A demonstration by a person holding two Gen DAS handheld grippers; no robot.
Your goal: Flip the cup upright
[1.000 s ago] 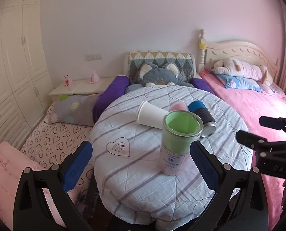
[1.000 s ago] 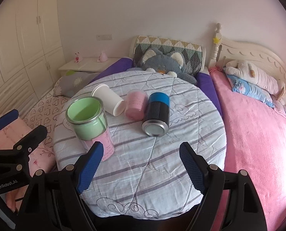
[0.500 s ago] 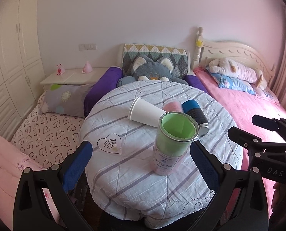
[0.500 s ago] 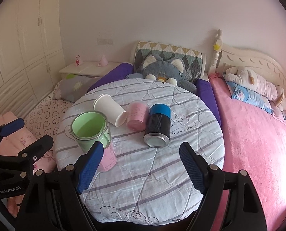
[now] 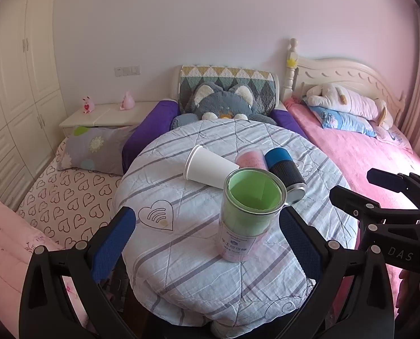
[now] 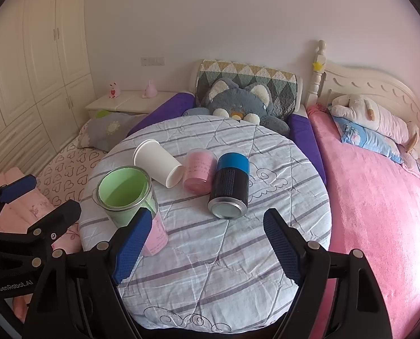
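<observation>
Backed off, both grippers' fingers (image 6: 133,245) hover short of the white cup (image 6: 157,162).

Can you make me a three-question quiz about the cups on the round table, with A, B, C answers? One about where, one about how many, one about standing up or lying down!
1. Where is the green cup compared with the white cup?
A. nearer the cameras
B. behind it, by the plush cat
C. inside it

2. How many cups and tumblers are on the round table?
A. two
B. four
C. six

3. How is the blue and black tumbler placed?
A. standing upright
B. held in a gripper
C. lying on its side

Answers:
1 A: the green cup sits closest to the left gripper and the right gripper, in front of the white one.
2 B: green, white, the pink cup and the tumbler.
3 C: its metal end faces the right wrist camera, body flat on the cloth.
</observation>
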